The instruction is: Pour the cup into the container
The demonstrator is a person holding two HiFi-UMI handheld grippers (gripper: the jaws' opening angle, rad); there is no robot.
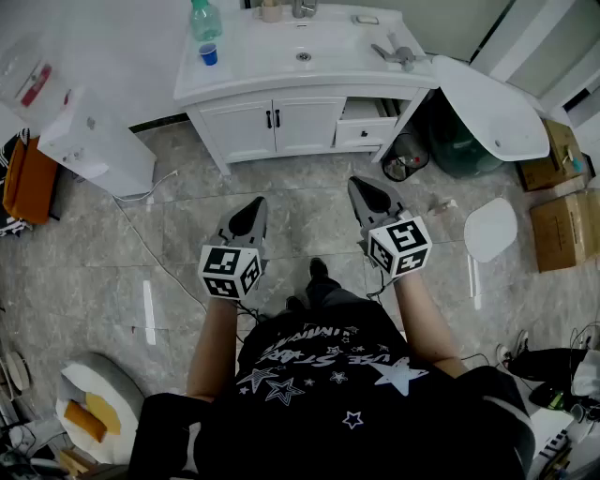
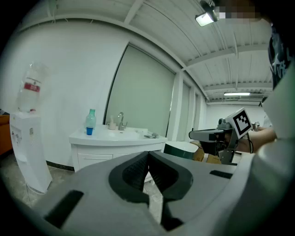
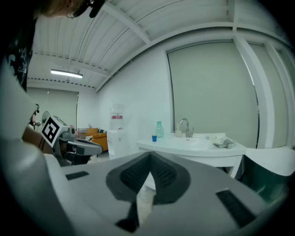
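Forearms [image 1: 427,323] outstretched; left gripper [image 1: 255,202], right gripper [image 1: 362,186] level, closed

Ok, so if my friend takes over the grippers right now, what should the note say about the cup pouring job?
Left gripper: shut, empty, held out over the floor.
Right gripper: shut, empty, beside it.
Blue cup: upright on the white vanity top, next to the green bottle, well away from both grippers.
Done: nothing yet.
Left: step up to the vanity, pick up the cup, pour. The container is probably the bottle, but that isn't clear.
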